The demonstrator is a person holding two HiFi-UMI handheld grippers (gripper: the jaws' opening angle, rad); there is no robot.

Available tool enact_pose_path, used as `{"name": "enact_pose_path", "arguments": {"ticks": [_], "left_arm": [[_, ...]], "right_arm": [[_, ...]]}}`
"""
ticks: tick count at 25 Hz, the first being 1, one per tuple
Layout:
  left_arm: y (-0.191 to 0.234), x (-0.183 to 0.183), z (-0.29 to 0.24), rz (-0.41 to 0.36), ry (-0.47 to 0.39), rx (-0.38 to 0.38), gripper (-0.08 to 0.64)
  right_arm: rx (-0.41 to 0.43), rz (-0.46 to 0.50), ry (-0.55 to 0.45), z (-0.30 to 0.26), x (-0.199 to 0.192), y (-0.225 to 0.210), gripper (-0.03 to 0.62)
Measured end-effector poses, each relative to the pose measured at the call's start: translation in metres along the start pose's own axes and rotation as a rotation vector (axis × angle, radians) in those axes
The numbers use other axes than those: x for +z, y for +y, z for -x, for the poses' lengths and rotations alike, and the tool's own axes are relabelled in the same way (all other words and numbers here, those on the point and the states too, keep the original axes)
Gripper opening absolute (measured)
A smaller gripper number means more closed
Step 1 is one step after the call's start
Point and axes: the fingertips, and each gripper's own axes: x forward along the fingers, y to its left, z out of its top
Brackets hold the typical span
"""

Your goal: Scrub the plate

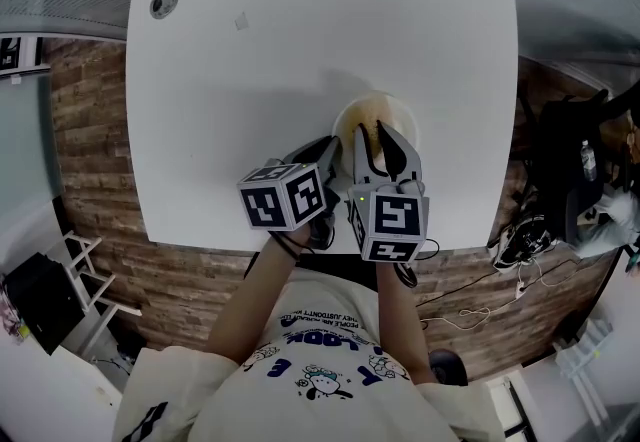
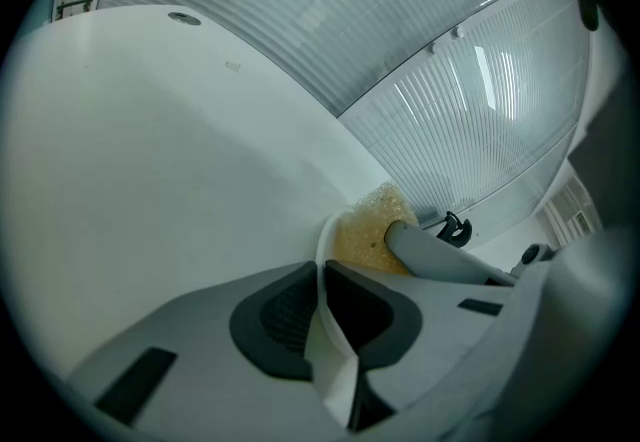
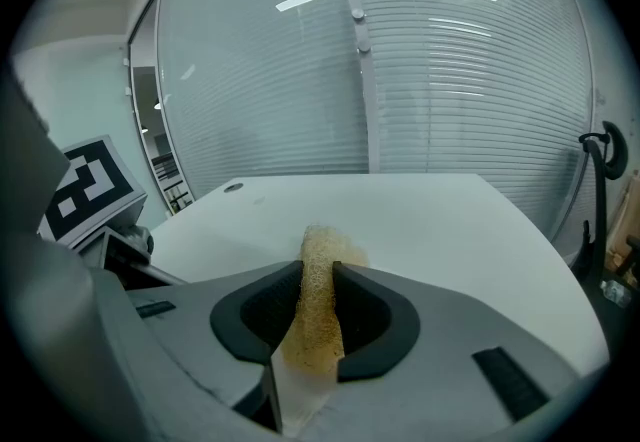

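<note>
Plate [image 2: 326, 360] rim inside left gripper [image 2: 320, 266]

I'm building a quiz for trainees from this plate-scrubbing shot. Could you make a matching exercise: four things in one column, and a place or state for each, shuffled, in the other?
Things
1. left gripper
2. right gripper
3. plate
4. round cable port

Places or states
A. far left corner of the table
B. fingers closed on the yellowish sponge
C. fingers closed on the plate's rim
D. near edge of the table

Pairs: 1-C, 2-B, 3-D, 4-A
</note>
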Motion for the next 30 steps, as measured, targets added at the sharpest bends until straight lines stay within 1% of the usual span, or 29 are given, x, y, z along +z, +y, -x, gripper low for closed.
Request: {"name": "enact_pose_path", "arguments": {"ticks": [15,30], "left_arm": [[0.000,0.002,0.000,0.004,-0.009,0.007,0.054],[0.004,0.004,-0.001,-0.002,-0.021,0.025,0.052]], "right_arm": [[0.040,0.031,0.018,0.011,-0.008,0.016,0.087],[0.056,0.006,0.029,0.025,-0.022,0.019,0.087]]}}
